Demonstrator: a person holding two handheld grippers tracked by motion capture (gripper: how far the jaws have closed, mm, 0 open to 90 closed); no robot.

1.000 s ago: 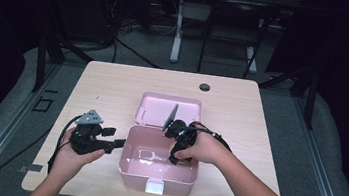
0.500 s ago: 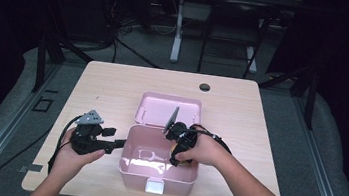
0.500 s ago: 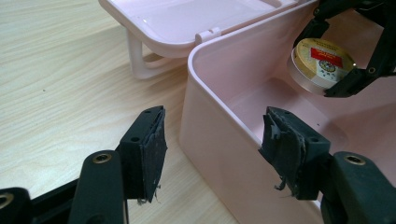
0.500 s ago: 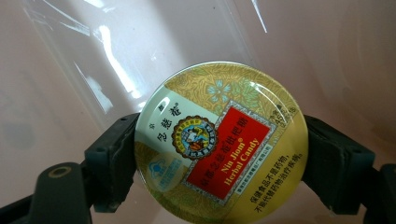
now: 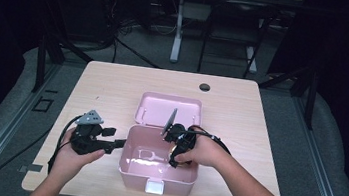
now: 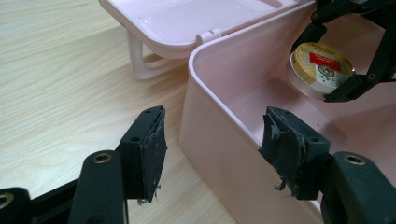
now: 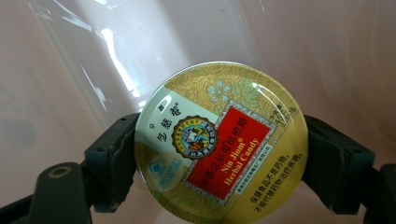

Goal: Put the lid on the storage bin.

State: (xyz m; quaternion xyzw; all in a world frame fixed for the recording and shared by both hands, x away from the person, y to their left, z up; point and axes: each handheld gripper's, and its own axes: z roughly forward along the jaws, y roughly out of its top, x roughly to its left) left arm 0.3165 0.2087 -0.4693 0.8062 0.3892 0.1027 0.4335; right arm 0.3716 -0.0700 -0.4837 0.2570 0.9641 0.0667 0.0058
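A pink plastic box (image 5: 157,179) stands open near the table's front edge, and its lid (image 5: 171,110) lies back flat behind it. My right gripper (image 5: 175,153) reaches down inside the box. It is shut on a round gold candy tin (image 7: 219,144) with a red label, held by its rim just above the box floor (image 7: 70,70). My left gripper (image 6: 217,149) is open. Its jaws straddle the box's left wall (image 6: 219,121), one pad (image 6: 149,149) outside and one inside. In the left gripper view the tin (image 6: 322,65) hangs tilted between the other gripper's jaws.
The light wooden table (image 5: 113,85) has a black round grommet (image 5: 205,87) near its far edge. A white latch (image 5: 154,187) sits on the box's front wall. A dark floor with cables and stand legs lies beyond the table.
The right hand has sunk slightly lower into the box with the tin. The left gripper has stayed at the box's left wall.
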